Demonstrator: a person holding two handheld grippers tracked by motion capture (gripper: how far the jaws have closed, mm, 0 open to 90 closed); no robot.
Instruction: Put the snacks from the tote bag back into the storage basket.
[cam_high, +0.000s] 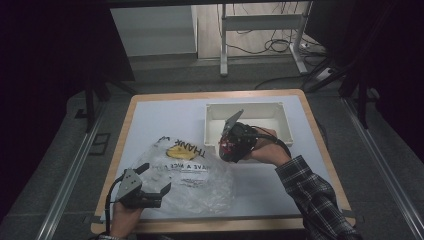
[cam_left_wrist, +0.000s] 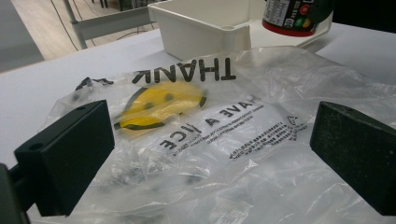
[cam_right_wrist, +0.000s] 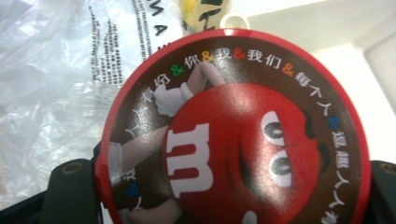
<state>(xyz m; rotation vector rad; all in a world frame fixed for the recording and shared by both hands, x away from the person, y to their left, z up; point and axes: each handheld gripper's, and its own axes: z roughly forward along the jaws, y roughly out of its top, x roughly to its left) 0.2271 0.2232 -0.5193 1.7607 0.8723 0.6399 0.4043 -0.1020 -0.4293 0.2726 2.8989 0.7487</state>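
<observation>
Apparently right tongs (cam_high: 231, 148) grip candy tub (cam_right_wrist: 233, 130); left tongs (cam_high: 159, 192) wide.

Lab: dark curtains (cam_high: 45, 50), floor cables (cam_high: 260, 47)

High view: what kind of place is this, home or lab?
Probably a lab or data-collection setup: a work table on a bare floor with loose cables, a metal frame behind, and dark curtains around it.
</observation>
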